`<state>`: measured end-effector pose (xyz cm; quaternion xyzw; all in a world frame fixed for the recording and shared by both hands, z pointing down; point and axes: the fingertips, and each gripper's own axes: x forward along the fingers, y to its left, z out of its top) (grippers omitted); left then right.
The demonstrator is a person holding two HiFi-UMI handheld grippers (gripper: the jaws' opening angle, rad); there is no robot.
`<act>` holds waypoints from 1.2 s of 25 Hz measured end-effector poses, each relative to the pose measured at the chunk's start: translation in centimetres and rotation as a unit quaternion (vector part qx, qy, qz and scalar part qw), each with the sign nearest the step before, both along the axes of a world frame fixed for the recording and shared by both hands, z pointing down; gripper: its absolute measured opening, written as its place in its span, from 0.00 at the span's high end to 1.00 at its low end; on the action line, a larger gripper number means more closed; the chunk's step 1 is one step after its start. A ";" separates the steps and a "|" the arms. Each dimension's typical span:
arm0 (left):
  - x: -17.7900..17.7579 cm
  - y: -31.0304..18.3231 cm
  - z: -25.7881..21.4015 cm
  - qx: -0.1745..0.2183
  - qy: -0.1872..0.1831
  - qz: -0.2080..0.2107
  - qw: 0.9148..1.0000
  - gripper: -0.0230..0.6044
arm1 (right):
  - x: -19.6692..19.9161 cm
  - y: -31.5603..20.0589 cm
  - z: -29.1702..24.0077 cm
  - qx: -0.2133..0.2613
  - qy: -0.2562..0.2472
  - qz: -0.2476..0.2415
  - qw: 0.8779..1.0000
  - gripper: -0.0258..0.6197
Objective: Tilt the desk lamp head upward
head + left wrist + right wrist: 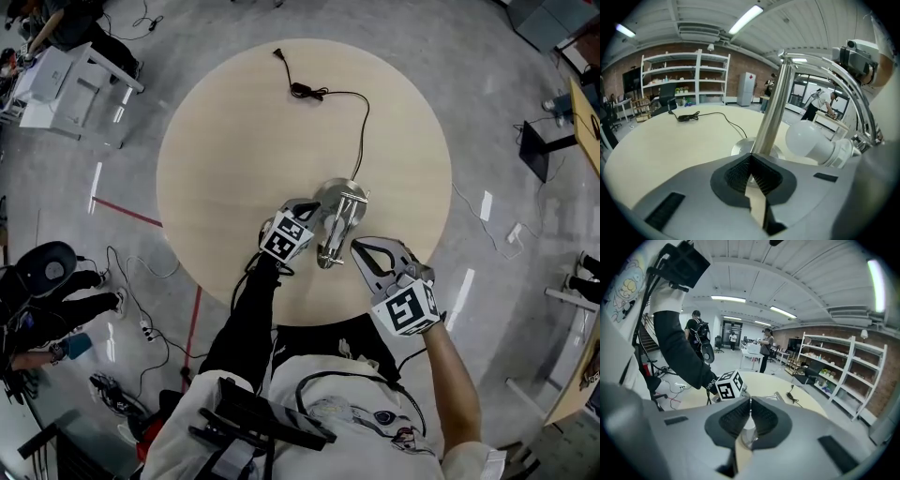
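At the near edge of the round pale wooden worktop (234,141), the left tongs (307,208) sit clenched, empty, tips at the post of the chrome desk lamp (339,211). The right tongs (358,247), clenched too, hover beside its white-bulbed head (820,143); nudging it upward seems next.

Brick back wall (735,65), white shelving (684,77), ceiling strip lights (747,18), grey polished floor (487,94)

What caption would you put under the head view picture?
Left gripper and right gripper, both shut, beside a silver desk lamp on a round table.
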<state>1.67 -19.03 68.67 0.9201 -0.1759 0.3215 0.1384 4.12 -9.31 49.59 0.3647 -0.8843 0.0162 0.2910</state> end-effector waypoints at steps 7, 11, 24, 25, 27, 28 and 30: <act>0.9 -0.2 3.0 -0.018 -0.028 0.034 0.999 0.98 | -0.3 -0.2 1.4 -0.017 0.010 -0.020 1.000 0.96; 1.5 -0.4 3.7 -0.019 -0.029 0.044 0.998 0.98 | -0.9 -0.2 1.9 -0.016 0.019 -0.038 0.999 0.96; 2.0 0.1 5.4 -0.030 -0.036 0.063 0.997 0.98 | -1.5 0.5 3.1 0.035 0.149 -0.163 0.975 0.86; 2.0 0.1 5.5 -0.032 -0.032 0.061 0.997 0.98 | -1.5 0.4 3.2 0.041 0.161 -0.173 0.971 0.85; 2.0 0.1 5.6 -0.035 -0.026 0.061 0.997 0.98 | -1.6 0.5 3.5 0.059 0.196 -0.203 0.957 0.81; 2.0 0.1 5.6 -0.037 -0.024 0.061 0.997 0.98 | -1.6 0.6 3.8 0.069 0.220 -0.223 0.947 0.78; 2.0 0.1 5.5 -0.043 -0.019 0.062 0.997 0.98 | -1.5 0.7 4.4 0.090 0.268 -0.261 0.923 0.76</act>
